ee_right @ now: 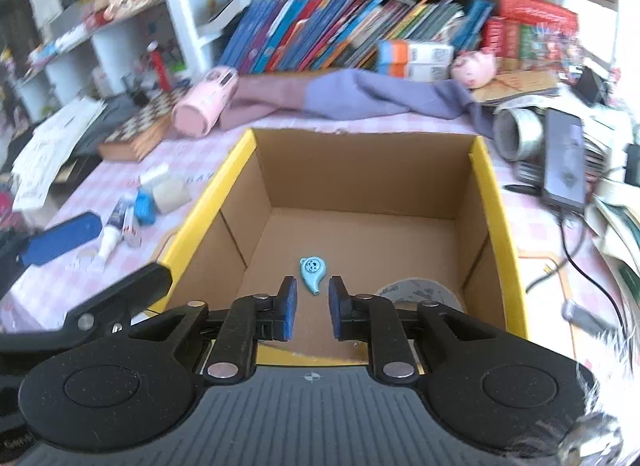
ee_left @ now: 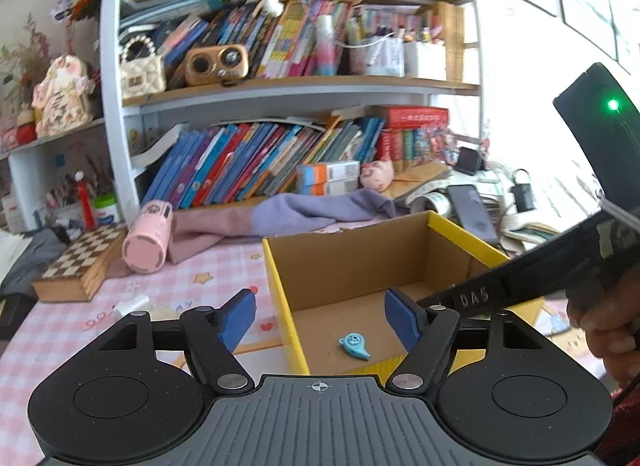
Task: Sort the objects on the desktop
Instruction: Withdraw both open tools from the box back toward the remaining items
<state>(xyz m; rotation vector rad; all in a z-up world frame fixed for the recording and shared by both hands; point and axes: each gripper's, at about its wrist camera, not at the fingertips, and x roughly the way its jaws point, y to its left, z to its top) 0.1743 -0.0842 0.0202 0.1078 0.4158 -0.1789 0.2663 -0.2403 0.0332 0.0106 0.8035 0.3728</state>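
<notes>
Left tool (ee_left: 320, 316) spread wide, empty; right tool (ee_right: 313, 308) slightly parted above blue whistle (ee_right: 312, 269) in yellow box (ee_right: 494, 193)

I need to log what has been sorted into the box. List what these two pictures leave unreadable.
- Grey roll in the cardboard box: right wrist view, its lower part is behind the right hand-held gripper.
- Small items left of the box: right wrist view, too blurred to name.
- Box's near right corner: left wrist view, hidden by the other gripper's black arm.
- Blue whistle: markings too small.
</notes>
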